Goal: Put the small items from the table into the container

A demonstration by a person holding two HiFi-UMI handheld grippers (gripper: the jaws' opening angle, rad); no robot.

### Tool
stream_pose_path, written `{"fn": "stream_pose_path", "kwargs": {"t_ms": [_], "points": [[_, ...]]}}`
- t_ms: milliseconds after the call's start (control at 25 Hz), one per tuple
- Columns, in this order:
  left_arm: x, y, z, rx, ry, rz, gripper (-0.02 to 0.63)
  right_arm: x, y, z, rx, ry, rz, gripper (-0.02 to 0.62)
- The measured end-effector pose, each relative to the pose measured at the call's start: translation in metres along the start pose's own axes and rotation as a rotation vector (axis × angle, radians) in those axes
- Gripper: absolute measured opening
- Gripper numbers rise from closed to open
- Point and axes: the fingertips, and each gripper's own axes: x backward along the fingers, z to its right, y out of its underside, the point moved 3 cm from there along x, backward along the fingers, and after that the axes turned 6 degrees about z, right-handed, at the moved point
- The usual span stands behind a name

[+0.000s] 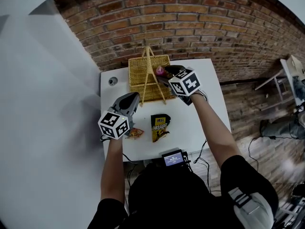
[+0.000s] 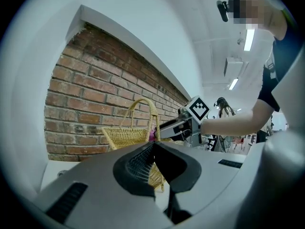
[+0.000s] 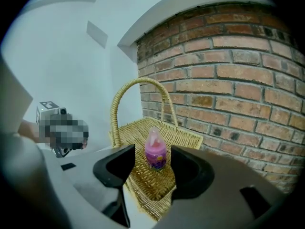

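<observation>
A wicker basket (image 1: 142,76) with a tall handle stands at the table's far edge by the brick wall. A small pink bottle (image 3: 156,151) stands upright inside it, between the jaws of my right gripper (image 3: 152,170), which is open with a gap on each side of the bottle. In the head view that gripper (image 1: 165,73) reaches over the basket's right side. My left gripper (image 1: 132,99) hovers shut and empty above the table's left part; its pads meet in the left gripper view (image 2: 155,149). An orange packet (image 1: 135,133) and a yellow-black snack packet (image 1: 160,127) lie on the white table (image 1: 209,109).
A brick wall (image 1: 200,27) runs right behind the basket. A round grommet (image 1: 113,81) sits in the table's far left corner. A small device with a lit screen (image 1: 172,159) and cables hangs at the near edge. Wooden floor lies to the right.
</observation>
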Motion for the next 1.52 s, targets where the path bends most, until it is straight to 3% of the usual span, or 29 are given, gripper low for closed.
{"fn": "stream_pose_path", "kwargs": {"t_ms": [440,720,880,1520], "points": [[0.013,-0.002,0.010,-0.020,0.013,0.002,0.009,0.036,-0.007,-0.004,-0.079,0.055,0.108,0.213],[0.029,-0.003,0.015,-0.035,0.017,-0.008,0.009,0.070,-0.002,-0.008,-0.140,0.145,0.216,0.056],[0.036,-0.001,0.024,-0.036,0.015,0.005,0.009,0.091,0.006,-0.012,-0.205,0.175,0.273,0.015],[0.048,0.027,0.053,0.013,0.062,0.024,0.009,0.117,0.063,-0.065,-0.249,0.135,0.239,0.012]]}}
